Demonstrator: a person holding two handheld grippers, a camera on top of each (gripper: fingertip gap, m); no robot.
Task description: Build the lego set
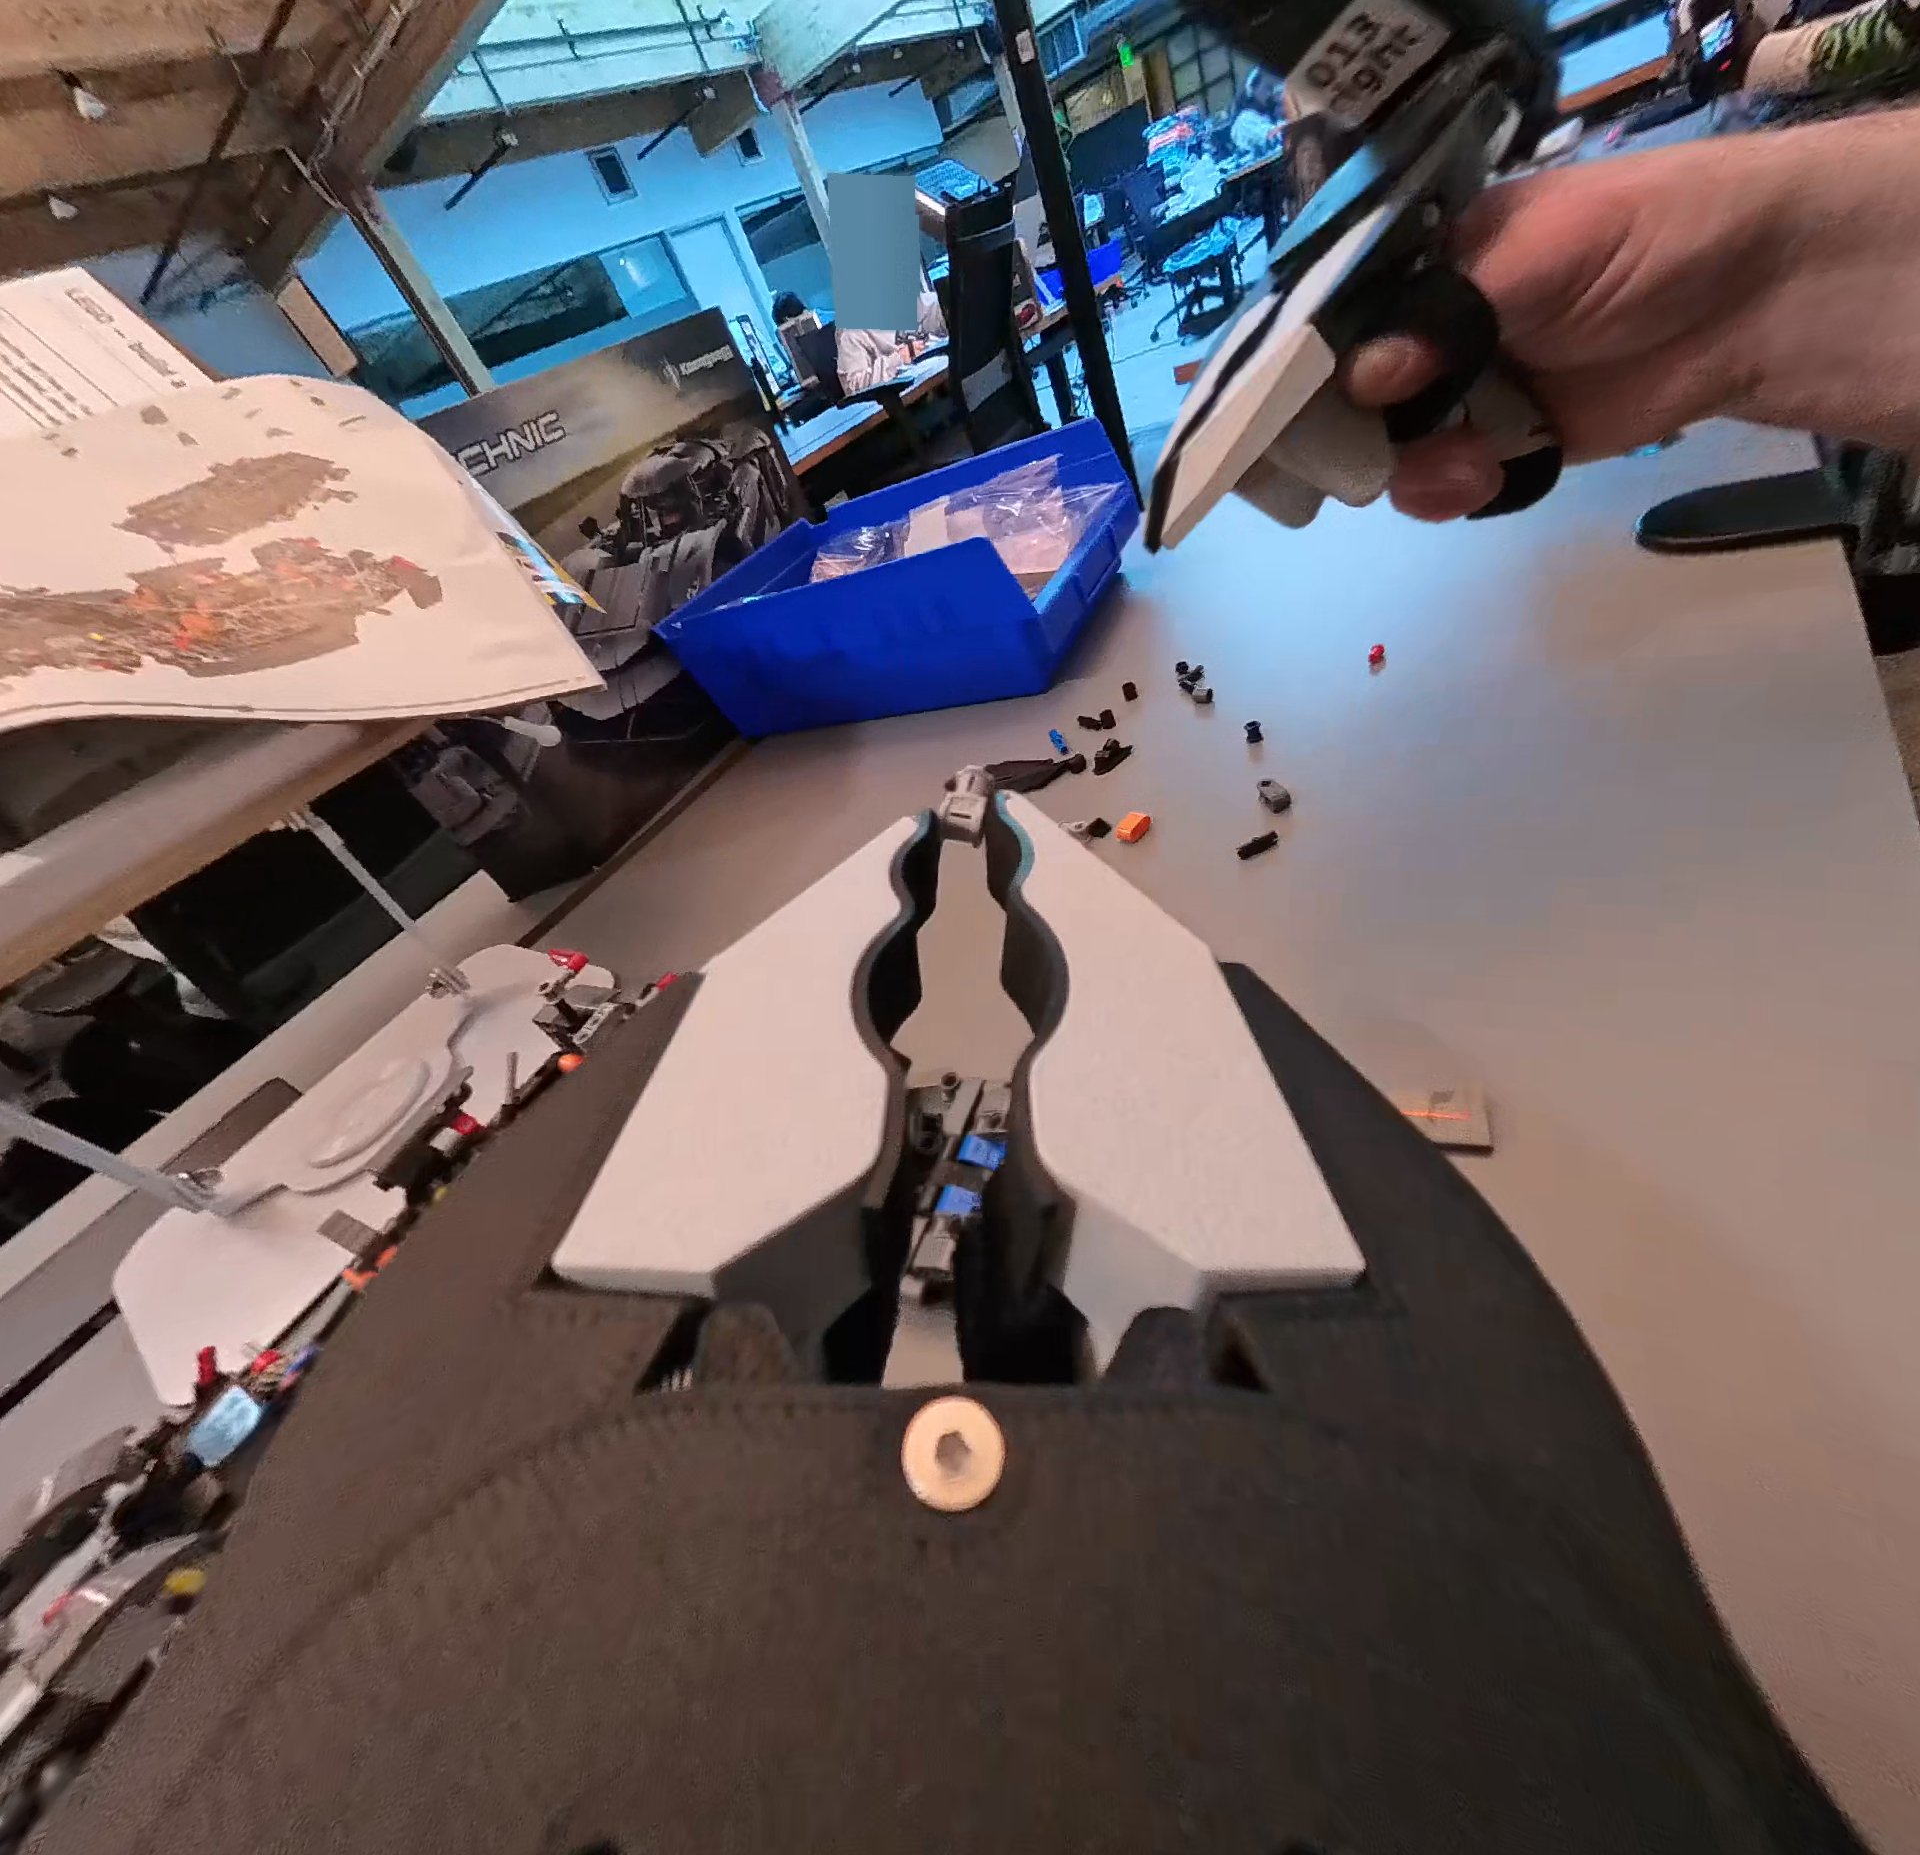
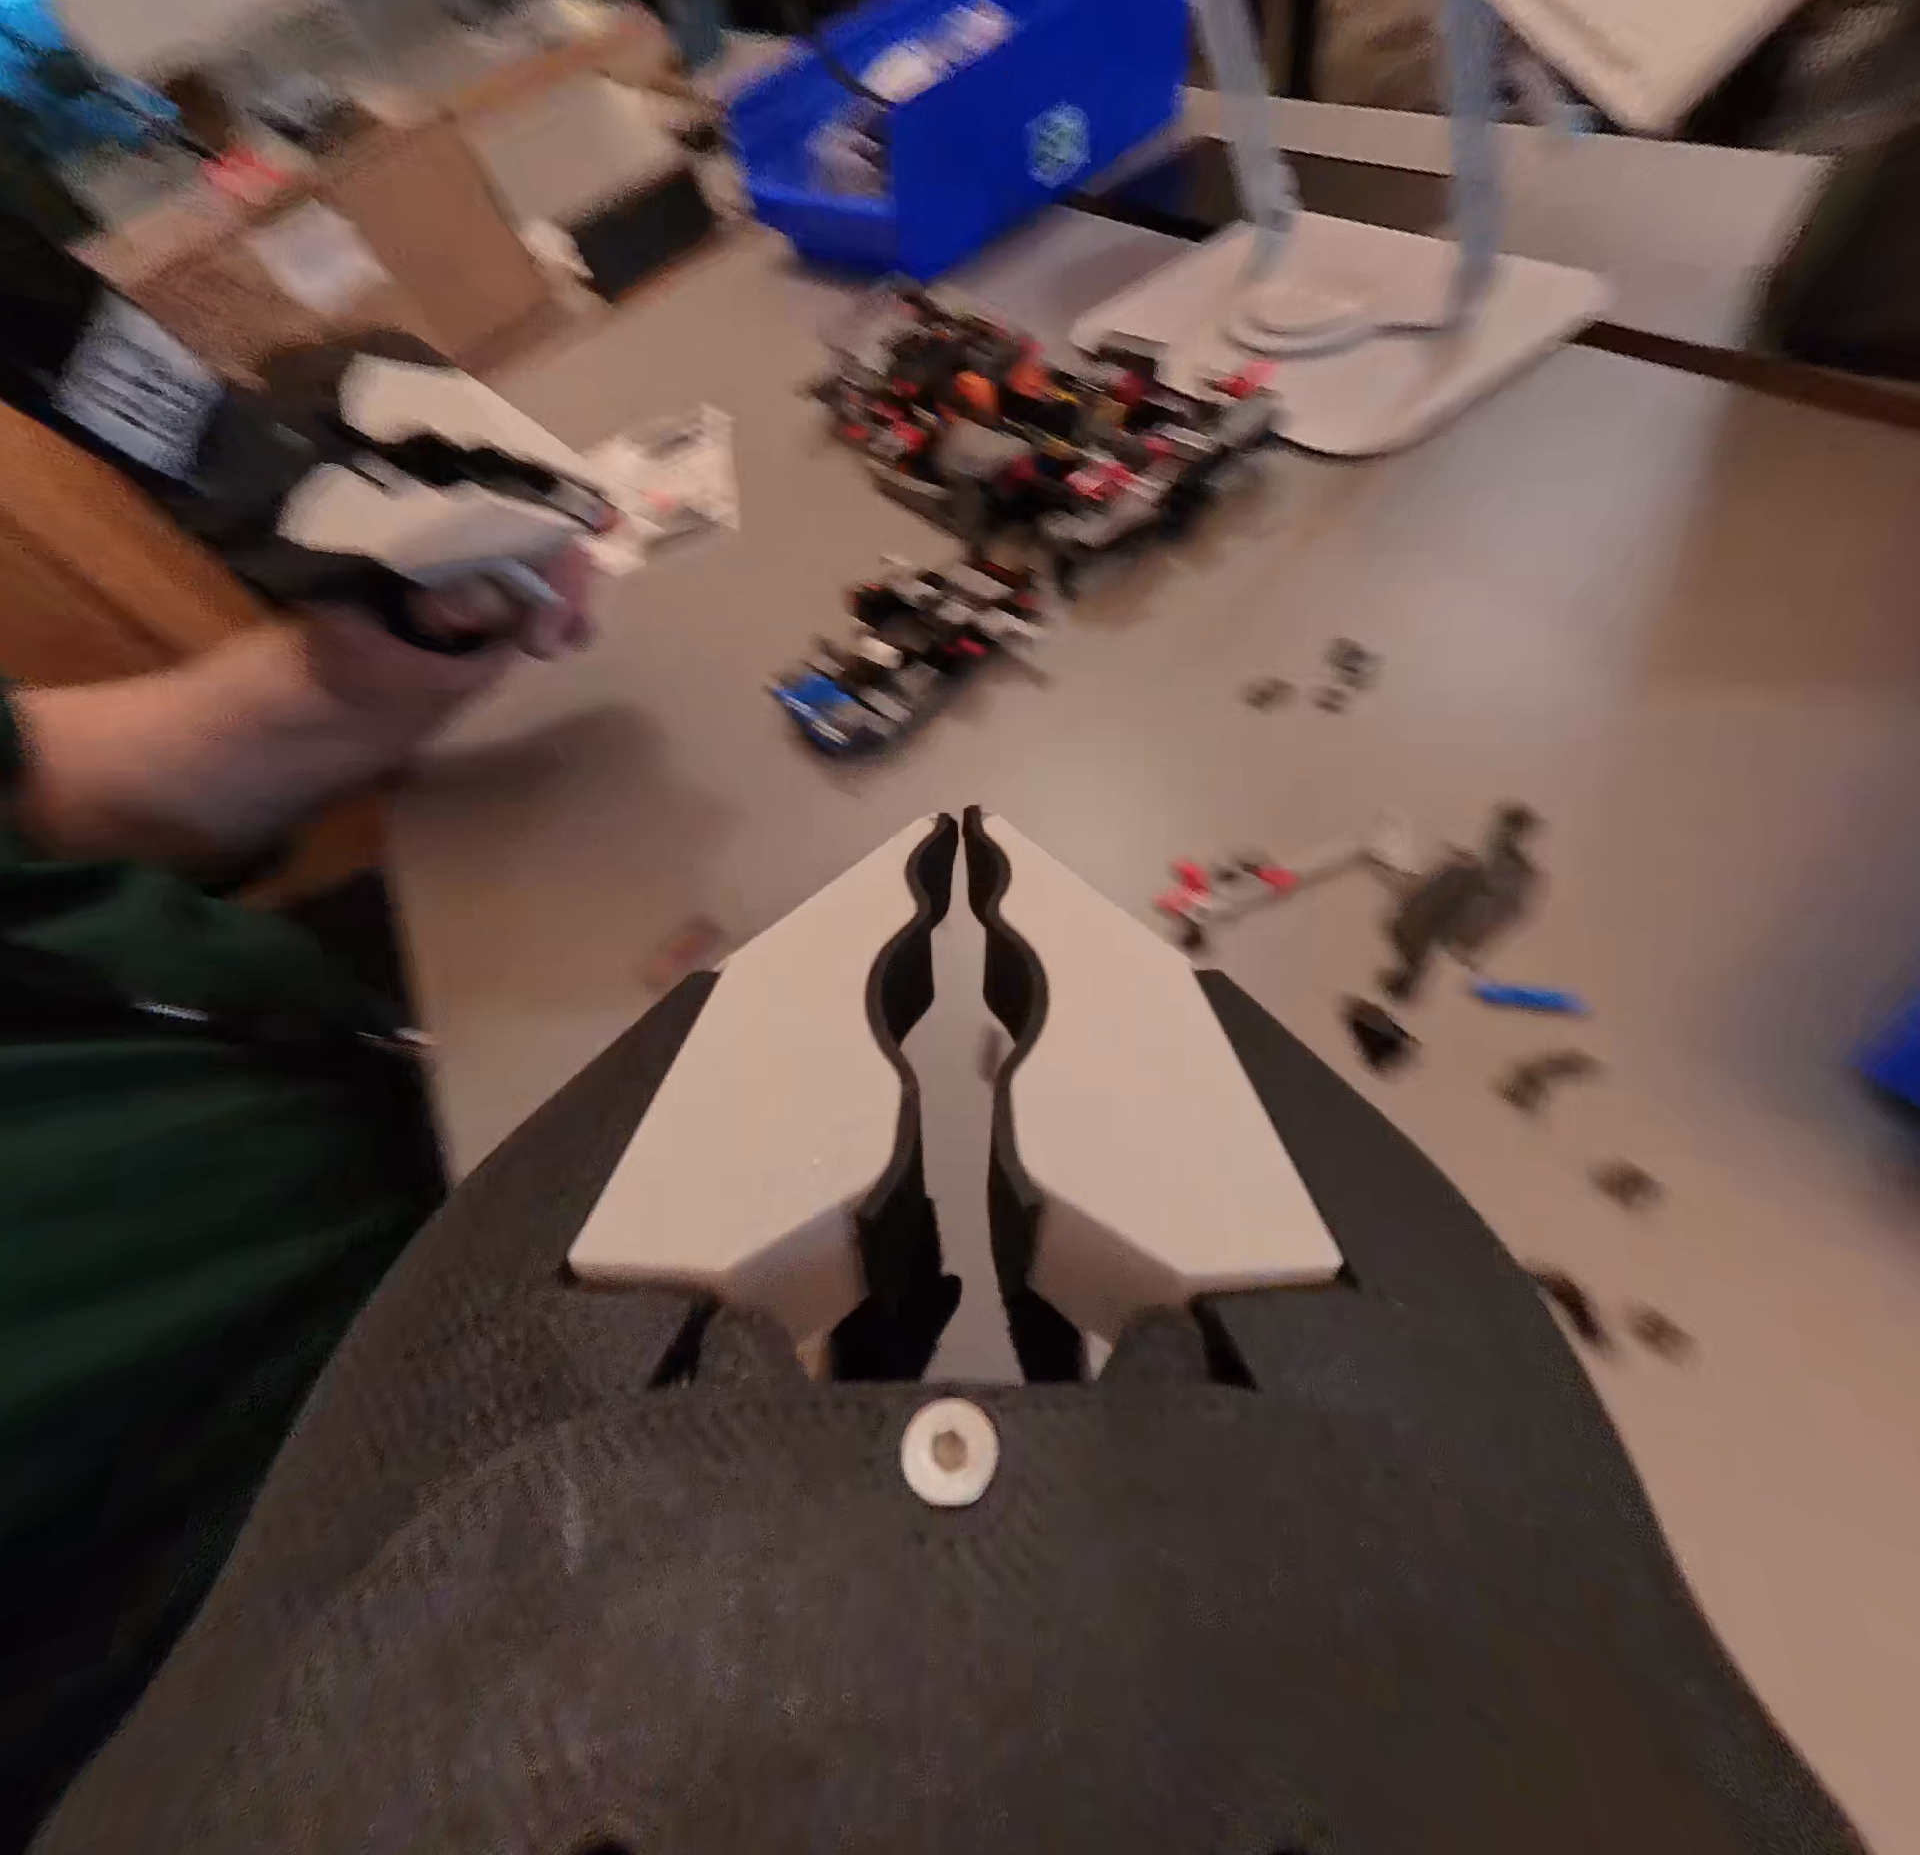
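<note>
Grey connector piece [image 1: 964,806] sits pinched in your left tool [image 1: 968,826] above mid-surface, your right tool [image 2: 960,824] hangs nearly closed and empty, and the half-built model [image 2: 1039,434] by the far edge awaits many loose pieces [image 1: 1195,756].

Open-plan workshop office: rows of desks [image 1: 1205,216], chairs [image 1: 982,319], exposed ceiling beams [image 1: 187,70].
</note>
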